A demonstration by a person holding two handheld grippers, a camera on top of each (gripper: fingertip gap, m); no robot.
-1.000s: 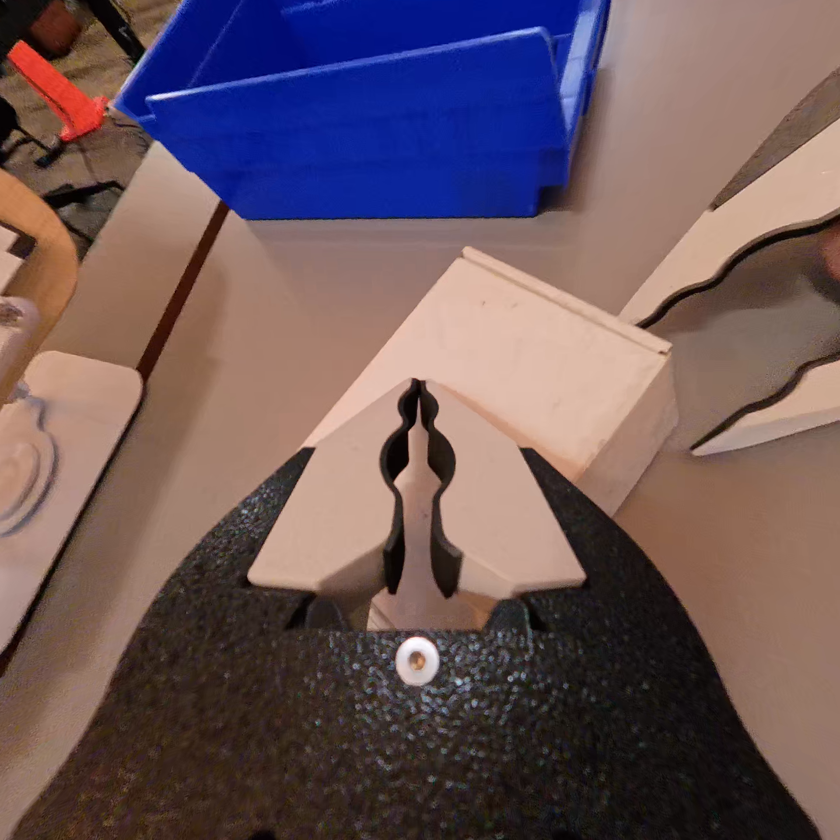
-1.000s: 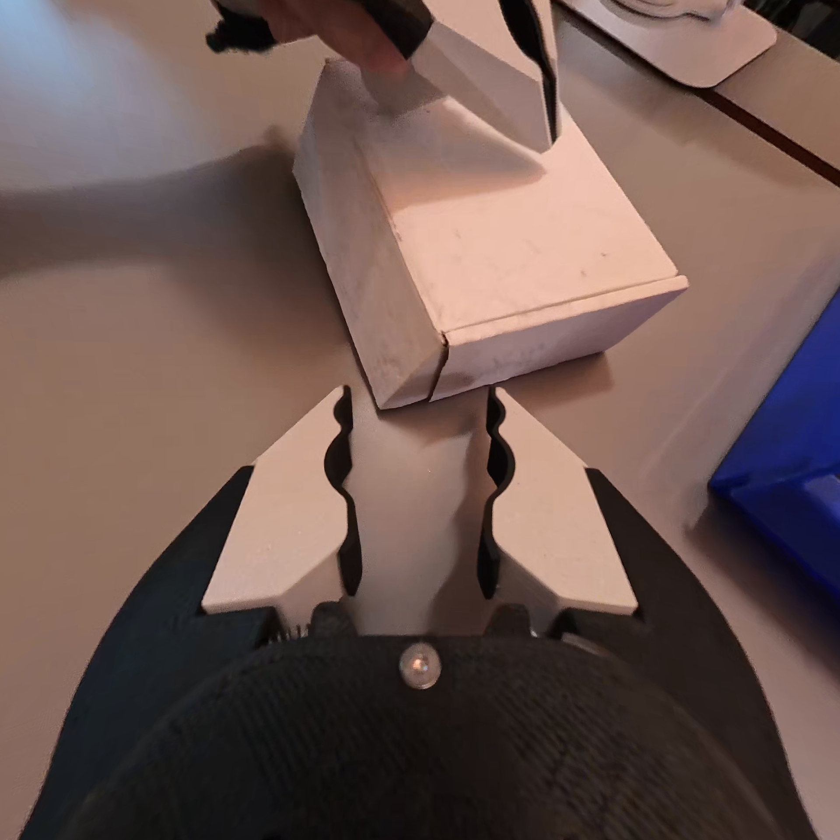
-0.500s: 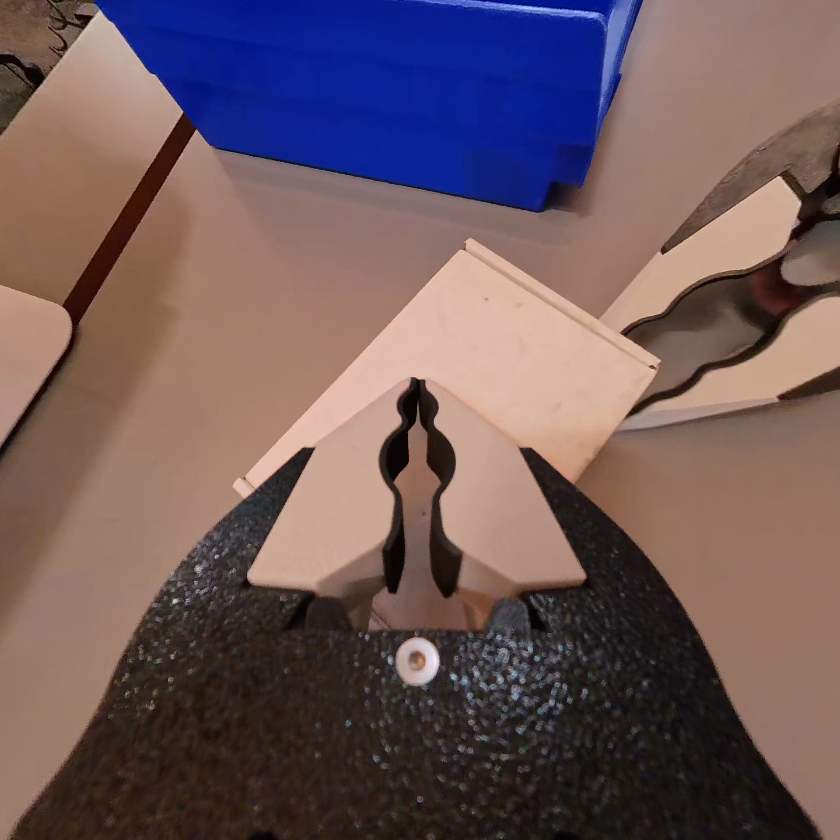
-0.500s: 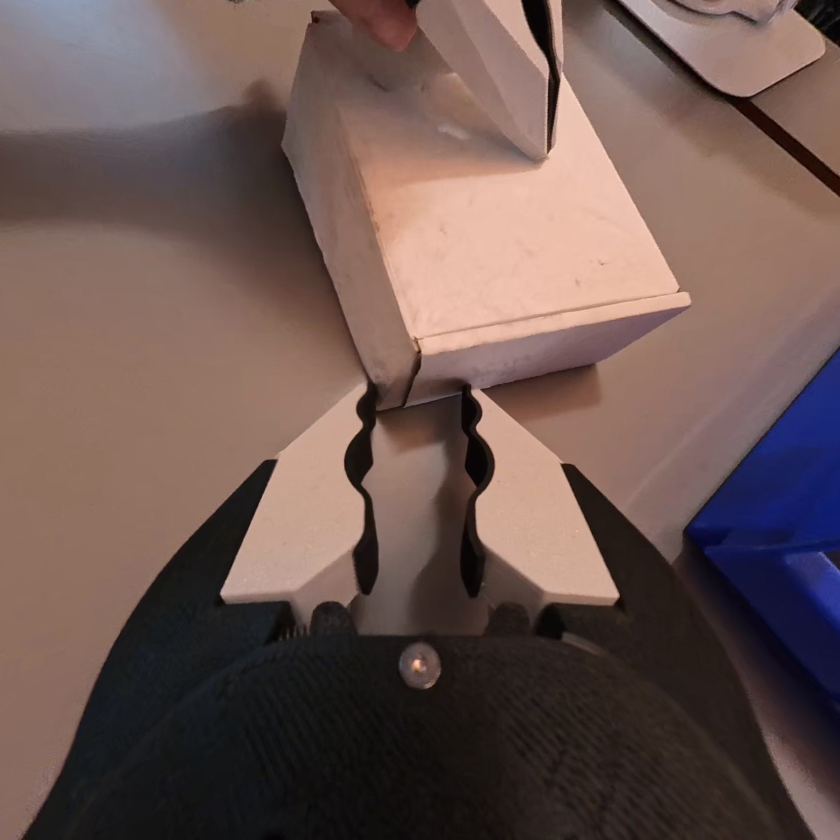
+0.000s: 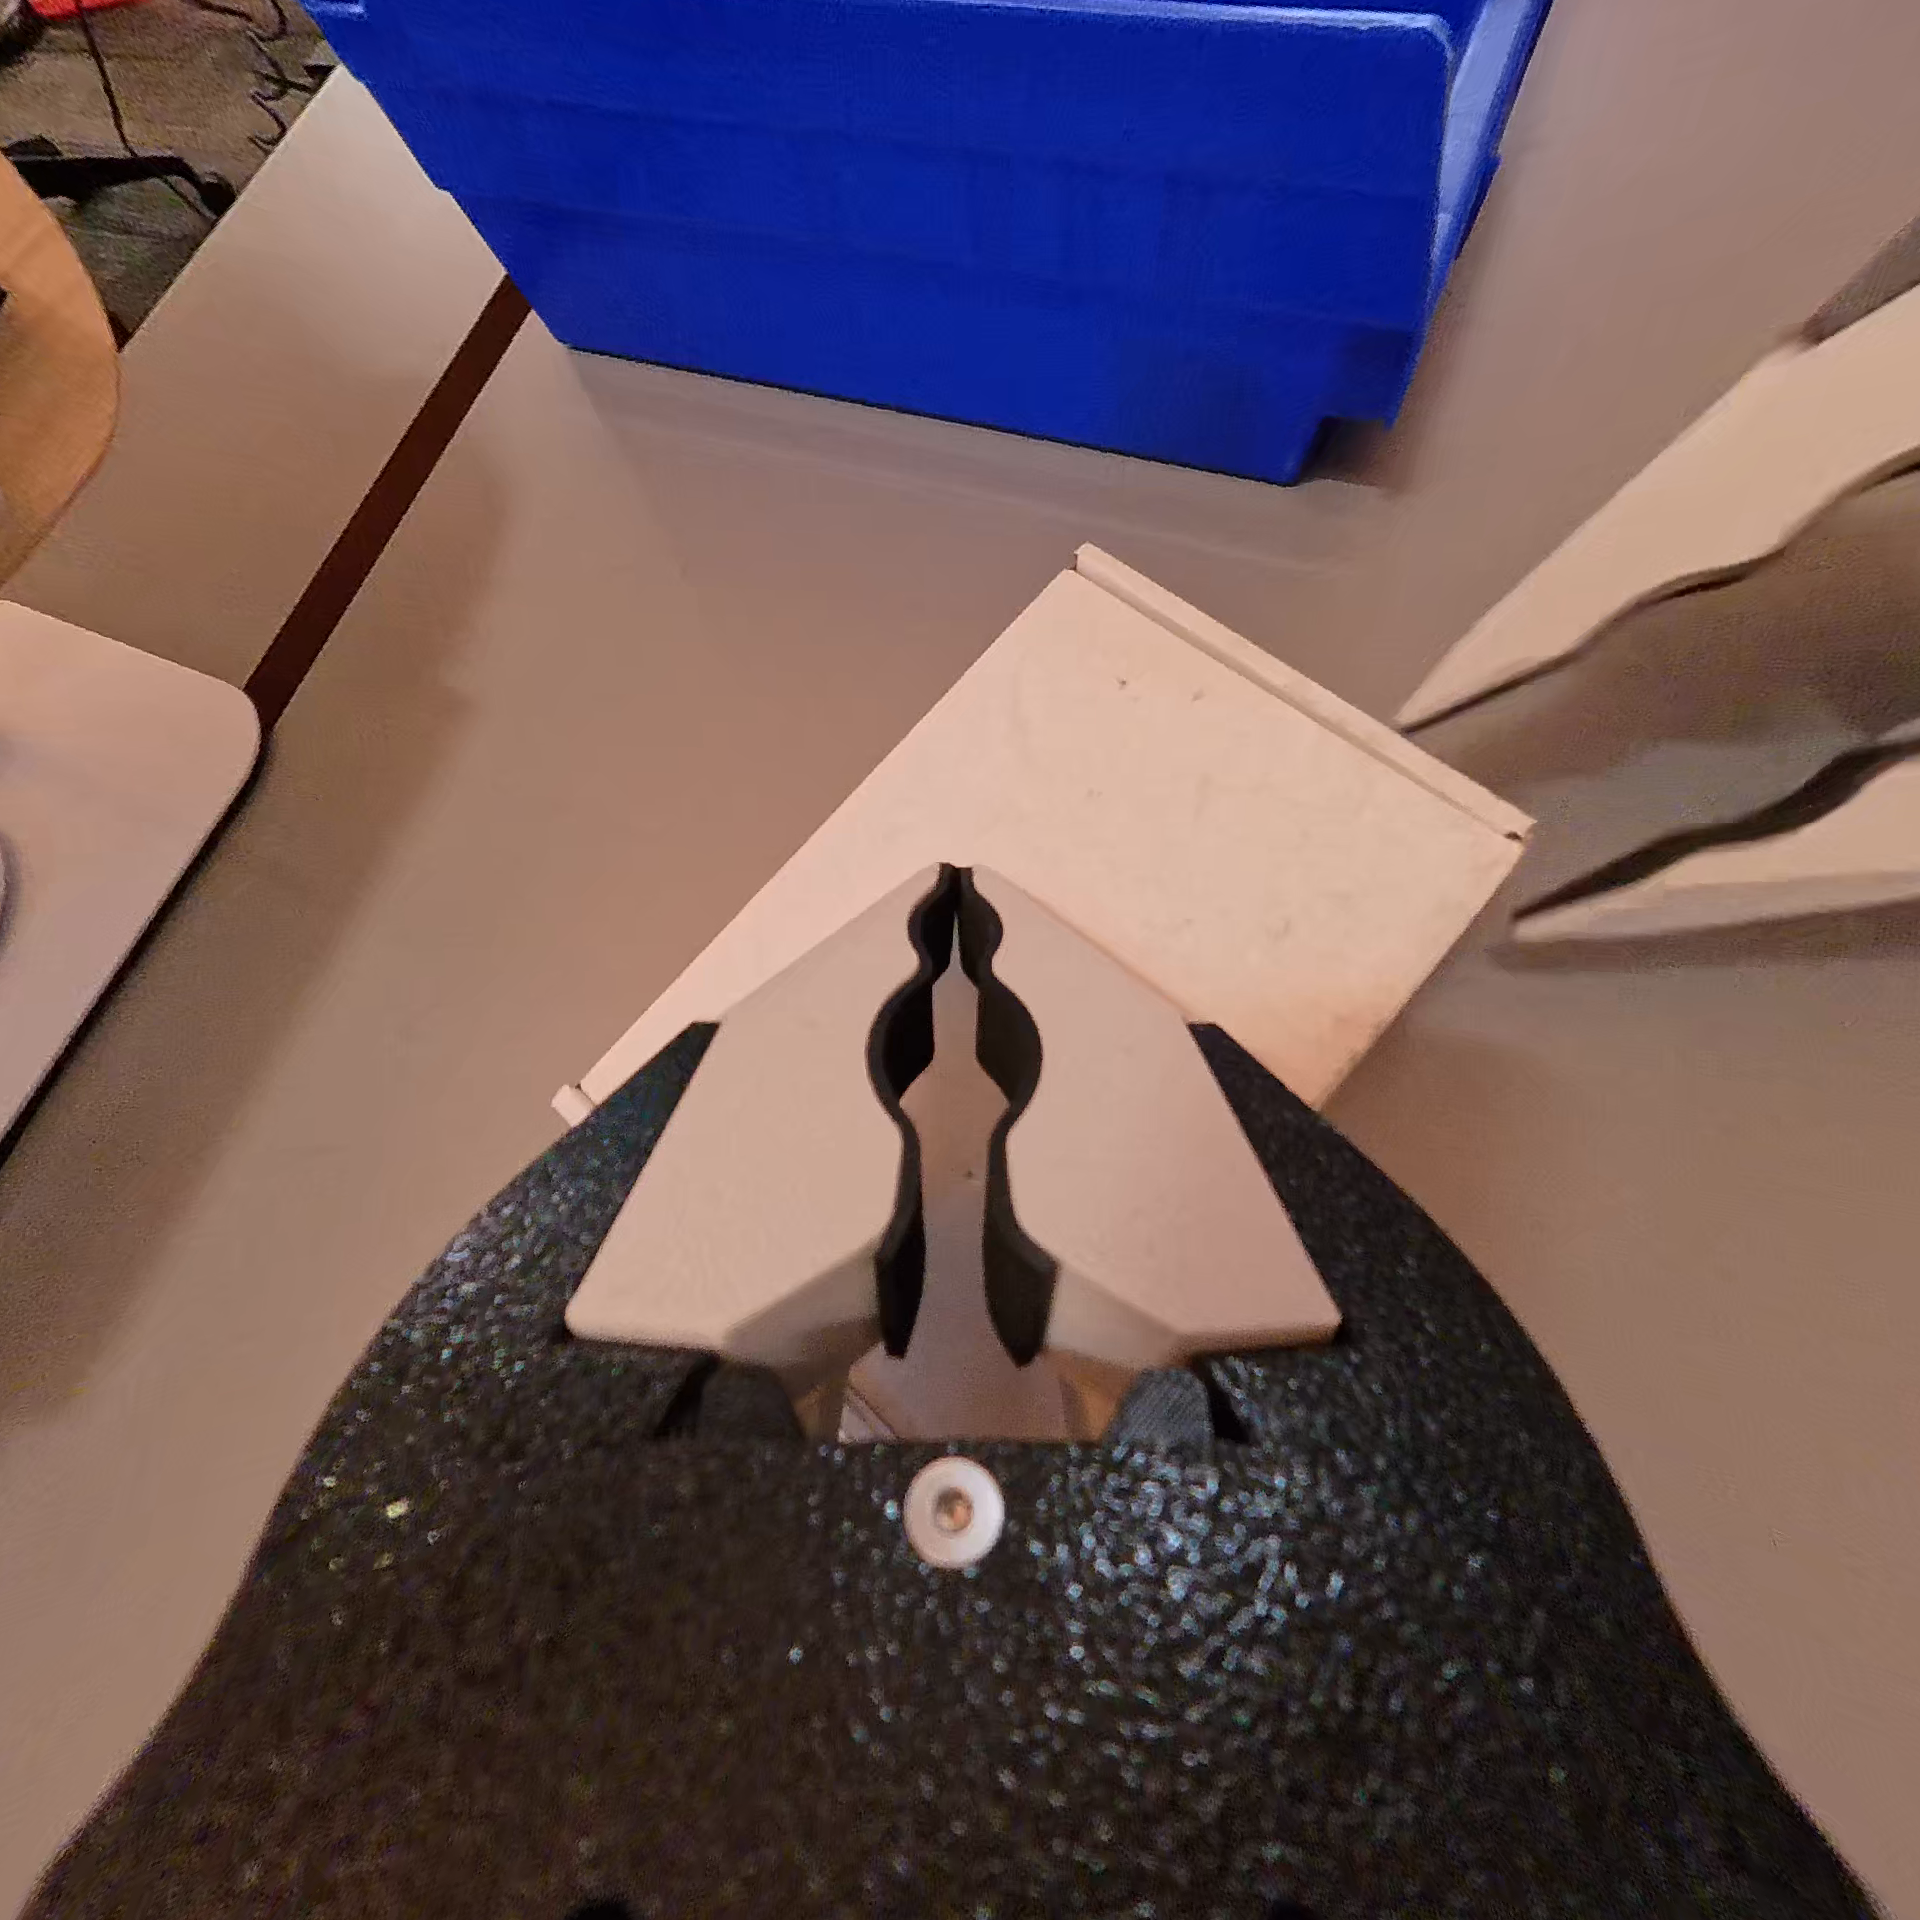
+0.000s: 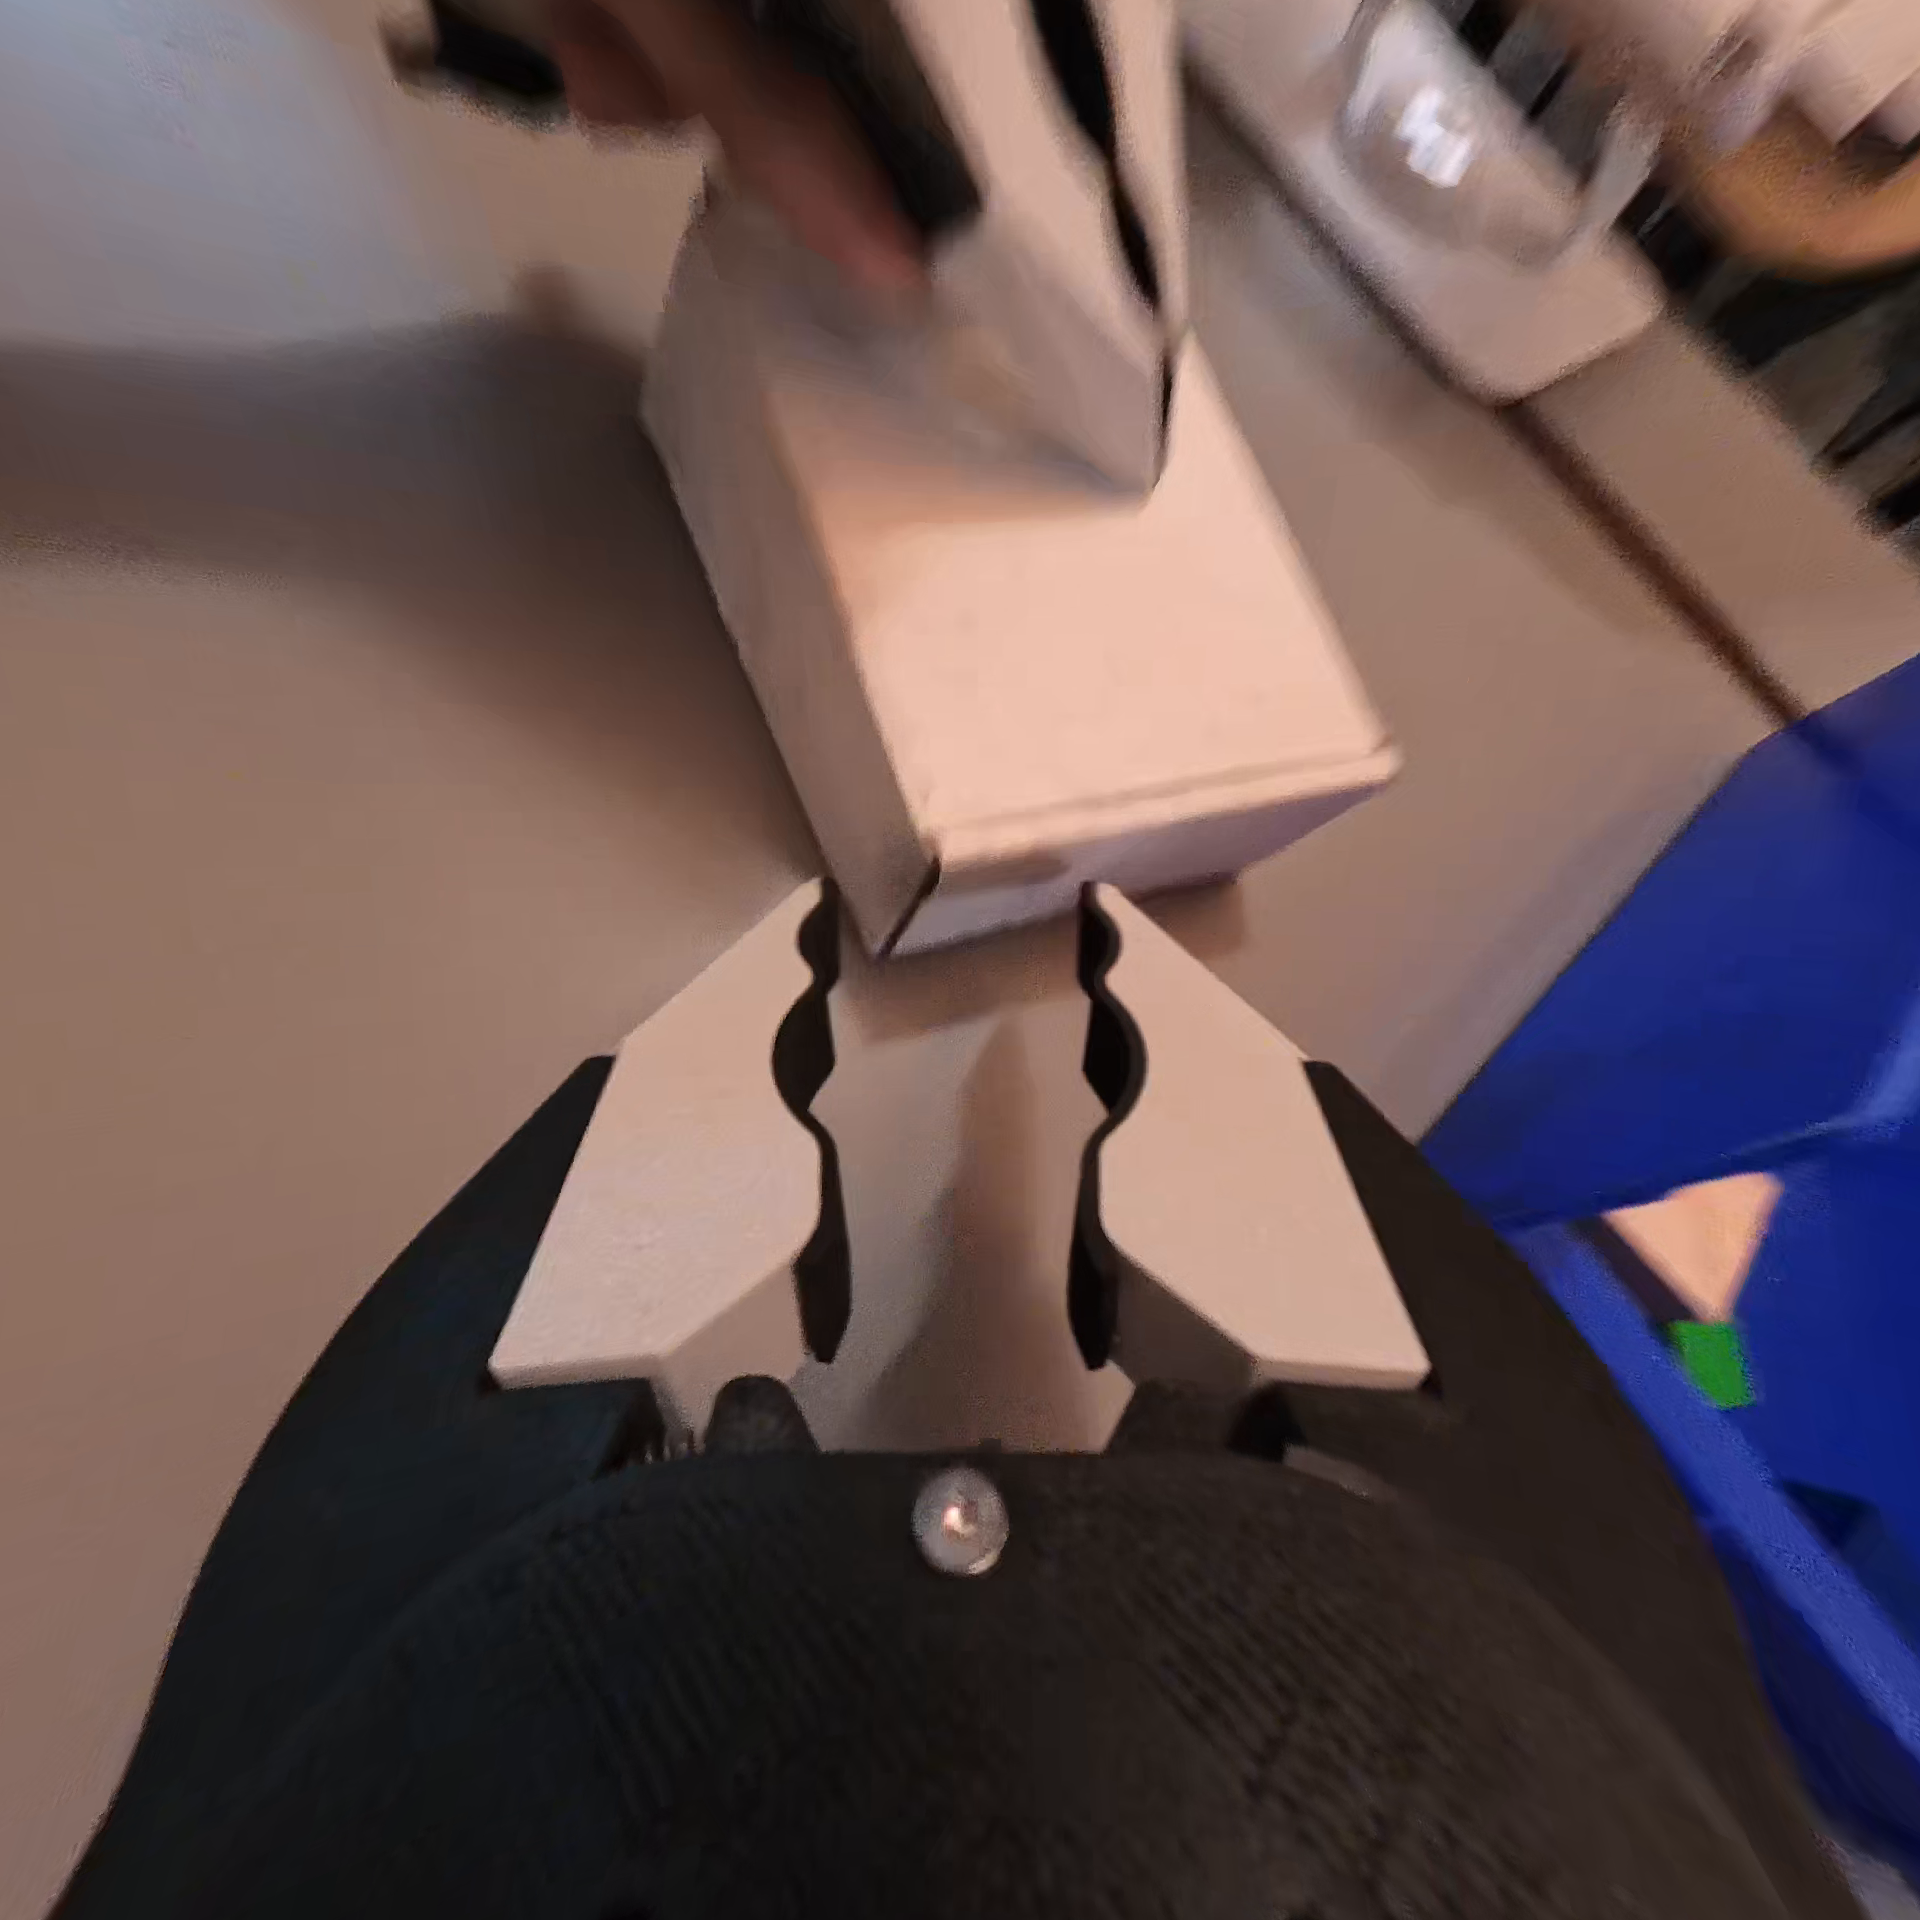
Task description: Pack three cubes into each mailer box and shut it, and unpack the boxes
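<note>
A closed white mailer box [image 5: 1174, 821] lies on the tan table. My left gripper [image 5: 954, 878] is shut and empty, its tips over the box's lid. It also shows in the right wrist view [image 6: 1153, 457], blurred, tips on the lid's far part. My right gripper [image 6: 956, 904] is open and empty, its tips at the box's [image 6: 1039, 665] near corner. It also shows in the left wrist view [image 5: 1475, 821] at the box's right edge. No cube shows outside the blue bin.
A blue plastic bin [image 5: 935, 197] stands just behind the box; in the right wrist view it [image 6: 1745, 997] is at the right, with something green [image 6: 1709, 1377] inside. A dark seam [image 5: 384, 488] splits the table at the left. A white tray [image 5: 104, 810] lies at the far left.
My right gripper drew in toward the box corner, narrowed, then widened again and swung so the blue bin fills more of its view. My left gripper stayed shut on the lid.
</note>
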